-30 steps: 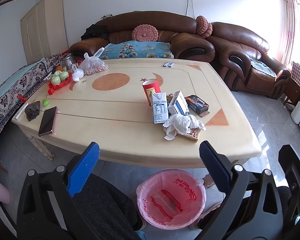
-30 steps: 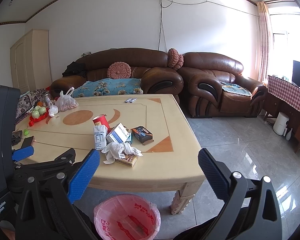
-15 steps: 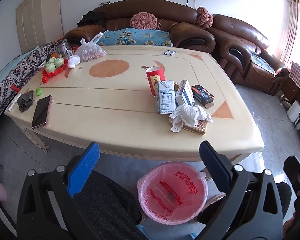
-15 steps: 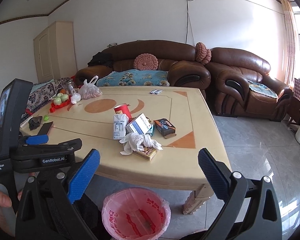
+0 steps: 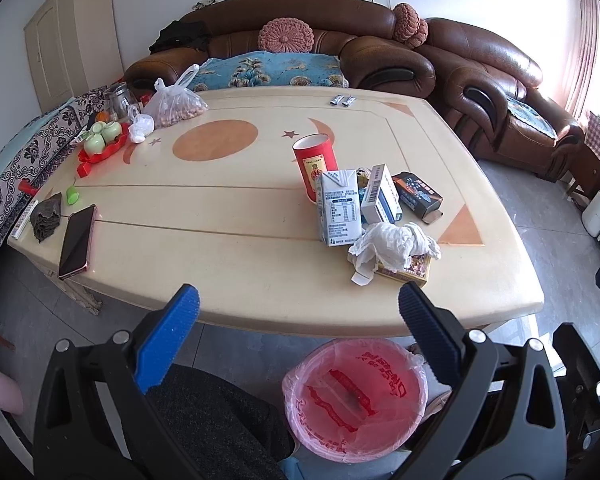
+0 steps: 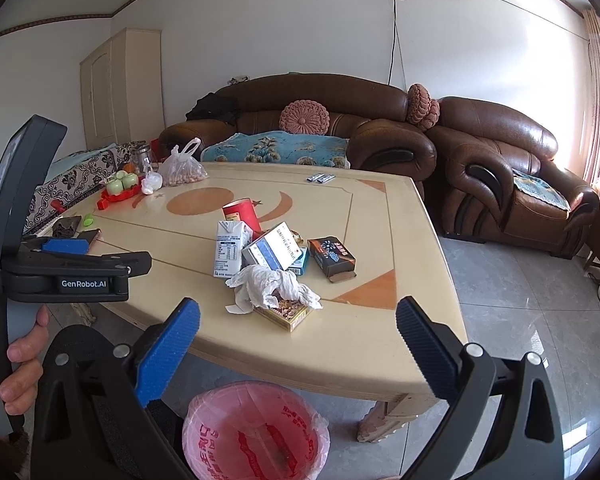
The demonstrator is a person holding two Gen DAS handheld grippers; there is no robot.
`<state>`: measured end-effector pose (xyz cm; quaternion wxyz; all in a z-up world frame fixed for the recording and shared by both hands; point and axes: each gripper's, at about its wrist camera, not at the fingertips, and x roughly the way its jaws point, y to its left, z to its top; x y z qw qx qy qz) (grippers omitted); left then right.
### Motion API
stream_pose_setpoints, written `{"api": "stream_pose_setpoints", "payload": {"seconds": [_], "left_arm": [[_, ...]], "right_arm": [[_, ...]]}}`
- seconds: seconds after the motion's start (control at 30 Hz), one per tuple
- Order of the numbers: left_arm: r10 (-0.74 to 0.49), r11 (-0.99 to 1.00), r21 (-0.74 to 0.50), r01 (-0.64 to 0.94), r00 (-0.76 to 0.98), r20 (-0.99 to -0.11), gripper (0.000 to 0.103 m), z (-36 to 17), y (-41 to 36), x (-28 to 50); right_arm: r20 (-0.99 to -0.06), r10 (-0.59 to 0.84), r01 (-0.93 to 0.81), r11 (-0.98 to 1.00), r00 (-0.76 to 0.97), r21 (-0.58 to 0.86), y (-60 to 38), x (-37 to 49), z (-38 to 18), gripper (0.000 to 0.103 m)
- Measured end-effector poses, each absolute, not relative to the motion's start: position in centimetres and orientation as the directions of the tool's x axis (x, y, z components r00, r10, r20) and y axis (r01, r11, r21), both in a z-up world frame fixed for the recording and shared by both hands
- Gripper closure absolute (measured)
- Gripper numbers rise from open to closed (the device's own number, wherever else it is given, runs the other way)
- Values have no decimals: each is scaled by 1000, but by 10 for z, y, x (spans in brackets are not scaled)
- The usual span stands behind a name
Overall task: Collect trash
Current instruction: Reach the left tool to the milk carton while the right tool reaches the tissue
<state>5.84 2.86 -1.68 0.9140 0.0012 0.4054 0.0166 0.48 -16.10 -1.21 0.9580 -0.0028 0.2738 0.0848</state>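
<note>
A pile of trash sits on the cream table (image 5: 220, 216) near its front right: a crumpled white tissue (image 5: 394, 242) over a flat gold box (image 5: 410, 272), a white milk carton (image 5: 339, 213), a white-blue box (image 5: 380, 196), a black box (image 5: 418, 196) and a red paper cup (image 5: 315, 160). The same tissue (image 6: 274, 286), carton (image 6: 228, 248) and cup (image 6: 242, 214) show in the right wrist view. A pink-lined bin (image 5: 354, 398) (image 6: 256, 432) stands on the floor below the table edge. My left gripper (image 5: 298, 306) and right gripper (image 6: 298, 318) are open and empty, in front of the table edge.
On the table's left are a phone (image 5: 77, 241), a dark cloth (image 5: 46, 216), a red tray with green cups (image 5: 100, 144) and a plastic bag of nuts (image 5: 176, 106). Brown sofas (image 5: 340, 52) stand behind the table. Grey tiled floor lies to the right.
Both grippers have moved forward toward the table, and the view has tilted down so the trash pile and bin look nearer. The jaws stayed open.
</note>
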Motion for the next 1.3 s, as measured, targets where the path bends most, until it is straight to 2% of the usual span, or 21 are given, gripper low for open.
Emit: {"api": "stream_pose_setpoints", "payload": {"seconds": [0.47,1.3], "left_arm": [[12,1000,0,-19,640,-769,5,-25,19,98],[-32,999,-50,-16,572,-820,5,-42,21,190]], "right_arm": [[-546,186,-201,979,817,32,-155,42,-26,7],[-594,337,-366,928,730,76,-130,121,-69,7]]}}
